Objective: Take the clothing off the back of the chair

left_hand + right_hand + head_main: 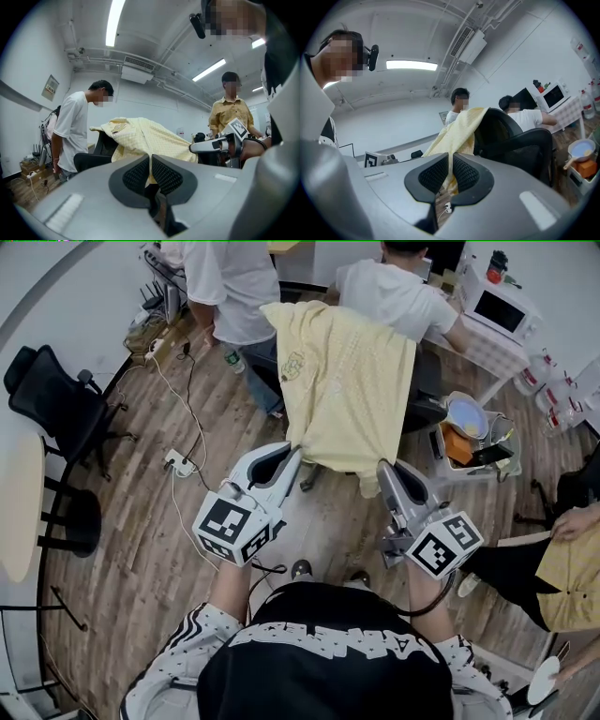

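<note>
Open wooden floor point(141, 549) is lying to the left of and just in front of the chair point(427, 390), crossed by a white cable and power strip point(178, 463). A standing person in a white shirt point(230, 287) is bounding the far left, a seated person point(394, 296) is close behind the chair, and a bin of dishes point(469, 432) is sitting just beside it on the right. A person in a yellow top point(572, 577) is at the right edge.

The yellow garment point(342, 390) is hanging over the chair back, spread flat. Its long axis is running from the shoulders at the far end down to the hem at the near end, with the hem facing the operator.

Both arms are reaching forward with the grippers held level, side by side but apart. The left gripper point(292, 454) is pinching the hem's left corner, with fabric showing between its pads point(136, 176). The right gripper point(384, 470) is pinching the right corner likewise, cloth between its pads point(465, 173).
</note>
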### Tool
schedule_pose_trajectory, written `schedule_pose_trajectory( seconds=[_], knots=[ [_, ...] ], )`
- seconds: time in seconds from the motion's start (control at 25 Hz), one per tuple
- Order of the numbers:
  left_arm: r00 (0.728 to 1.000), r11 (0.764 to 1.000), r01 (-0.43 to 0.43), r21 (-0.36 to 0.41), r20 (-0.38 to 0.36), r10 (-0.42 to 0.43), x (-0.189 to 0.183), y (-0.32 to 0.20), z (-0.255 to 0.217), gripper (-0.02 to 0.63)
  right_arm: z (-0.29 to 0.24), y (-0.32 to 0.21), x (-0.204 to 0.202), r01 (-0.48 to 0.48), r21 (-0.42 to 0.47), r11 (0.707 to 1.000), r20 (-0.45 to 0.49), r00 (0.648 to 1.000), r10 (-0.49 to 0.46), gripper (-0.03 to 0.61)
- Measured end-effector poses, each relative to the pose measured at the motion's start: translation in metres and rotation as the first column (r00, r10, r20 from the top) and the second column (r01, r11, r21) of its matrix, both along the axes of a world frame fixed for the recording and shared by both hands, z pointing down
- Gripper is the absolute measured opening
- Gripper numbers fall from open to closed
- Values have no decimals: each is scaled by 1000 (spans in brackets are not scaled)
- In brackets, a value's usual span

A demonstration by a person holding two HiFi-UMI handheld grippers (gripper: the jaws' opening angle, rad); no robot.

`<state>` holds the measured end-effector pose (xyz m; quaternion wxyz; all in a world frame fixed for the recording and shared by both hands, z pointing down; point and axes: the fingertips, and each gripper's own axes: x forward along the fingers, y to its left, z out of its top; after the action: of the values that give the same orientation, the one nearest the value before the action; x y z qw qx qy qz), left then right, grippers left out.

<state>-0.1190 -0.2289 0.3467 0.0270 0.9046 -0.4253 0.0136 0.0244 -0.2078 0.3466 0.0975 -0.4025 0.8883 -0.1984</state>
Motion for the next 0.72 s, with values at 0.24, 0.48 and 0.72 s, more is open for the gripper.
schedule_pose_trajectory(
  seconds=[0.24,0.48,0.72],
  knots=[
    [1000,1000,0,-6,25,0,11,14,3,17,2,11,11,-2,2,1000,9,1000,2,41],
    [999,1000,4,-15,32,-3,22,22,4,17,3,16,21,1,-4,1000,17,1000,-1,41],
    [999,1000,-4,-25,37,5,28,30,6,17,4,22,26,-2,-6,1000,20,1000,3,41]
  ],
)
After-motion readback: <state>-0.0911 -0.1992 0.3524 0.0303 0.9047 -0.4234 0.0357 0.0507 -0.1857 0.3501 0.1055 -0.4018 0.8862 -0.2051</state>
